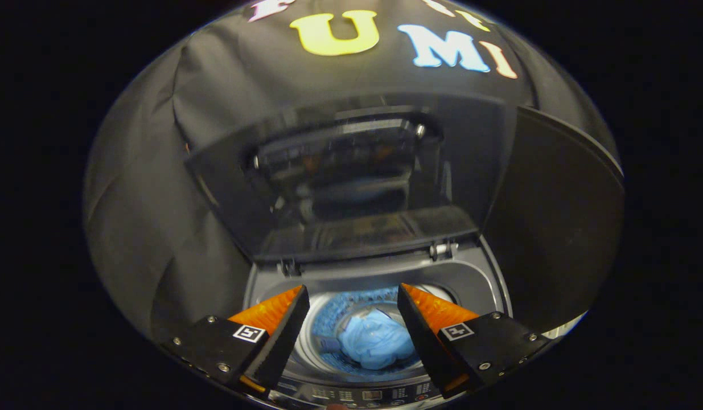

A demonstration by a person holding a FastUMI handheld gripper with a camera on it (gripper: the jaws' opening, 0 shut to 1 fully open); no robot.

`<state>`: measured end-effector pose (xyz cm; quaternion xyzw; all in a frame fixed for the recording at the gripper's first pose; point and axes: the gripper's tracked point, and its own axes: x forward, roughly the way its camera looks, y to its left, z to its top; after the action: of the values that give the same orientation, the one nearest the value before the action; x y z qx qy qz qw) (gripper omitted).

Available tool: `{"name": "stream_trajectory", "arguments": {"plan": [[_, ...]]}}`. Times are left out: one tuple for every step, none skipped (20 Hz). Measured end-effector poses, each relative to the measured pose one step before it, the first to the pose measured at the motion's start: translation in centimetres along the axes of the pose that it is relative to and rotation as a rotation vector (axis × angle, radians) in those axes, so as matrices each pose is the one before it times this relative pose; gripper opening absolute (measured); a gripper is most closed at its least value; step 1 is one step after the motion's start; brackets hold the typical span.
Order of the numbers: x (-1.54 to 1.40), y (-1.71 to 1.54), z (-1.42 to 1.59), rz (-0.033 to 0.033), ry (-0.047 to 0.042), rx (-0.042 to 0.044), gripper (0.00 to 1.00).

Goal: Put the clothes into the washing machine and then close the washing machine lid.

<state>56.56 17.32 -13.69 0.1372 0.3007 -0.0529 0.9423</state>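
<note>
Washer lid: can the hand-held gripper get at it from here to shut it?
Probably yes. The lid stands raised beyond the open hand-held gripper, whose fingers hold nothing, and nothing sits between them. The blue garment lies down in the drum, below the lid's closing path.

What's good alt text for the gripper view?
A light blue garment lies in the drum of a top-loading washing machine, seen between the open, empty tool fingers. The lid stands raised beyond them.
</note>
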Motion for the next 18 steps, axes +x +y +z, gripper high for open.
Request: {"name": "stream_trajectory", "arguments": {"plan": [[-0.821, 0.138, 2.206, -0.00174, -0.04806, 0.01917, 0.96], [-0.825, 0.031, 2.032, -0.00452, -0.03706, 0.00710, 0.96], [-0.698, -0.037, 2.009, -0.00398, -0.03361, -0.00003, 0.96], [-0.749, -0.011, 1.766, -0.00811, -0.03615, -0.00013, 0.96], [-0.372, 0.079, 2.002, -0.00449, -0.03156, -0.00094, 0.96], [0.024, 0.020, 1.740, -0.00563, -0.02578, -0.00270, 0.96], [-0.090, 0.062, 1.525, -0.00197, -0.01926, -0.01091, 0.96], [0.014, -0.115, 1.374, -0.00519, -0.01129, -0.01877, 0.96], [0.357, 0.105, 1.220, -0.00233, -0.00874, -0.01794, 0.96], [0.520, 0.445, 1.096, 0.00290, -0.00728, -0.00953, 0.96], [0.886, 0.226, 0.879, 0.00244, 0.00366, 0.00032, 0.96], [1.197, 0.216, 0.365, 0.00207, 0.01720, -0.00752, 0.96], [1.193, 0.130, 0.308, -0.00114, 0.02818, -0.01652, 0.96], [1.131, 0.412, 0.409, -0.00290, 0.02330, -0.02465, 0.96], [1.116, -0.047, 0.449, -0.00640, 0.01986, -0.02906, 0.96], [0.589, -0.275, -0.399, -0.00217, 0.01942, -0.01887, 0.96], [0.856, -0.193, -0.061, 0.00070, 0.02657, -0.01395, 0.96], [0.865, -0.339, -0.153, 0.00753, 0.02332, -0.00458, 0.96]]}}
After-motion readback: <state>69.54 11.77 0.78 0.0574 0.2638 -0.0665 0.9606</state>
